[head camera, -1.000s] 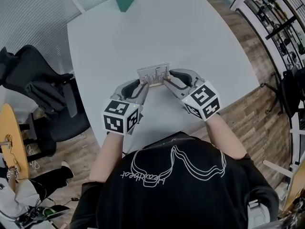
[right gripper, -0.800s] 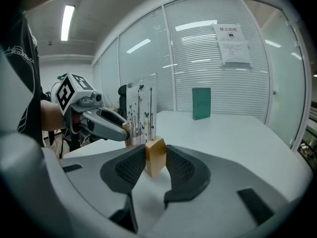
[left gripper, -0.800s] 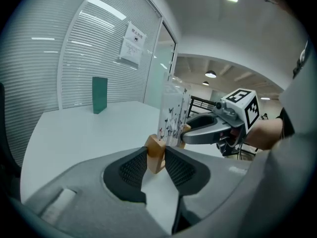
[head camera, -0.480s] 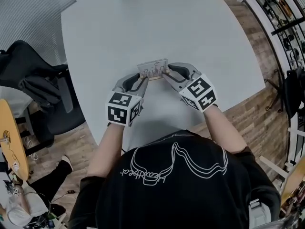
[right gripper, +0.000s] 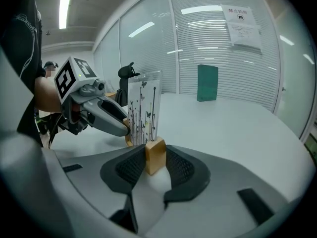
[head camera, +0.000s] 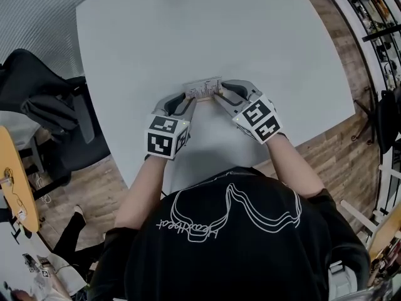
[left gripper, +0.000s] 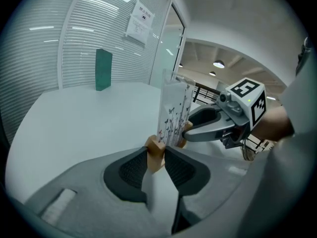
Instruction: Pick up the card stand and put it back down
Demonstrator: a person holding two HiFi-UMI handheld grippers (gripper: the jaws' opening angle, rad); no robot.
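Left gripper (left gripper: 156, 157), closed on one end of the card stand (head camera: 202, 88); right gripper (right gripper: 155, 157), closed on the opposite end. Each pinches only the tip of the narrow wooden base (right gripper: 154, 154). The stand is held low over, or at, the near part of the white worktop (head camera: 250, 36); contact cannot be told. Hazards, as judged: one gripper letting go first would pivot the base and tip the tall clear card (left gripper: 173, 115); a tilted landing would topple it; a squeeze off-centre could twist the card from its slot. Markings: the card bears butterfly and stem drawings, no words legible. Far end: green block (right gripper: 207, 82), unlabelled. Beyond, paper notice (right gripper: 240, 24) on the glass wall, print too small to read.
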